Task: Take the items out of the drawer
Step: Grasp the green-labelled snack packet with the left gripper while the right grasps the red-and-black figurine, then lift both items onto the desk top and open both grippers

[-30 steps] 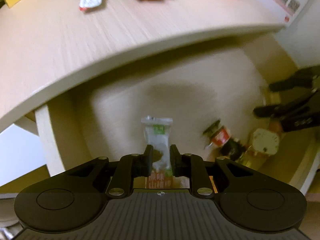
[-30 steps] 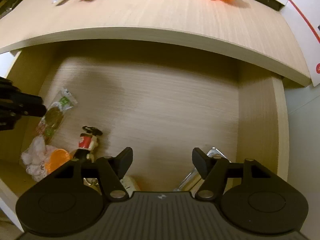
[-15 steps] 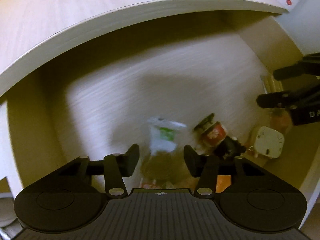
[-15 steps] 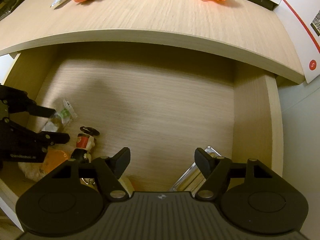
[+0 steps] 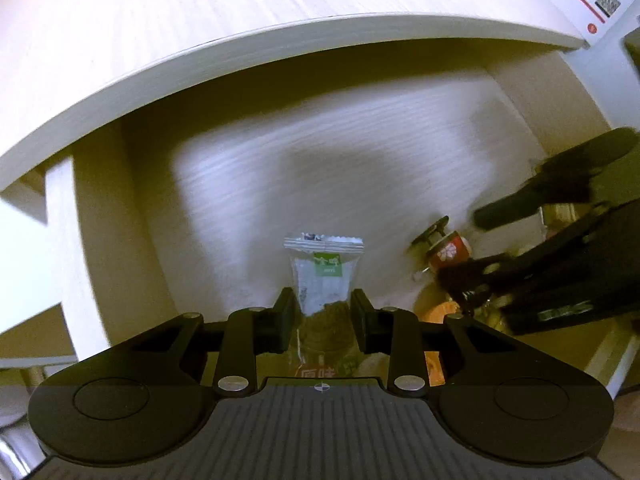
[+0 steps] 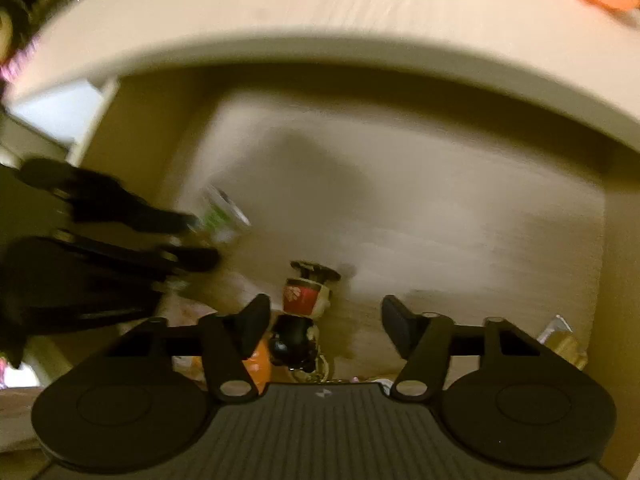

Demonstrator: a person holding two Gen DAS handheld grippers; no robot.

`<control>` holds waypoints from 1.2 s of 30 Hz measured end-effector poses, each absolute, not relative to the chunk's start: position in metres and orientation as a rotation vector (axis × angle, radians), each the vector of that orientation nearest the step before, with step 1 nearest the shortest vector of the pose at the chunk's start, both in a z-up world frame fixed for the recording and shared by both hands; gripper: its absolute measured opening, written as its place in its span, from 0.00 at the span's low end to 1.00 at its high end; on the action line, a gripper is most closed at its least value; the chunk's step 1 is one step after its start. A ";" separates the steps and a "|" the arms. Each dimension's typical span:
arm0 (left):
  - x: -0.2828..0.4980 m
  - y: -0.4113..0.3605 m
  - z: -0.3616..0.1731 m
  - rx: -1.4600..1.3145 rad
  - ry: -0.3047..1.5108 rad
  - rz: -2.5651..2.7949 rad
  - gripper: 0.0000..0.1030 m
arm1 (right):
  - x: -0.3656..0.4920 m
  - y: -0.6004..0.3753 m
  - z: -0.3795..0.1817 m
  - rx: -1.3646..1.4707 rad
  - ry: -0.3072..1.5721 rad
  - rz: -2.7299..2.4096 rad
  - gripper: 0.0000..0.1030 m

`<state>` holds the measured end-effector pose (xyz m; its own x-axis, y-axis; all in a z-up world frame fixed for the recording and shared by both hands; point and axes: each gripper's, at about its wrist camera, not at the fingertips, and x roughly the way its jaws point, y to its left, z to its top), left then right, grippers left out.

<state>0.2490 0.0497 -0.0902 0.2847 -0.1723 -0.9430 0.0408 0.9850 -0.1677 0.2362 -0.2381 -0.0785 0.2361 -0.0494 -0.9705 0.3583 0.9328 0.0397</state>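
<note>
A clear snack packet [image 5: 323, 276] with a green label lies flat on the drawer floor [image 5: 360, 152], toward its near left part, with a small figurine [image 6: 303, 300] in a red top just to its right. The left claw [image 5: 322, 312] straddles the packet's near end, jaws closing, pads beside the wrapper but, as far as can be told, not yet pressing it. The right claw [image 6: 326, 326] hangs over the figurine, also closing, with a wide gap to its right. The step in hand is the grasp. Next, each claw likely needs to close fully, then lift clear of the table [image 5: 200, 20] edge overhanging the drawer.
</note>
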 end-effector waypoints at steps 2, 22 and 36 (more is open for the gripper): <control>0.247 0.044 -0.087 -0.127 1.272 -0.138 0.32 | 0.243 -0.234 -0.089 0.254 1.338 -0.264 0.49; 0.258 0.075 0.132 -0.172 0.681 -0.226 0.32 | 0.214 -0.240 0.096 0.114 0.855 -0.369 0.26; 0.339 0.148 0.082 -0.325 0.753 0.020 0.32 | 0.287 -0.271 0.127 0.022 0.721 -0.292 0.26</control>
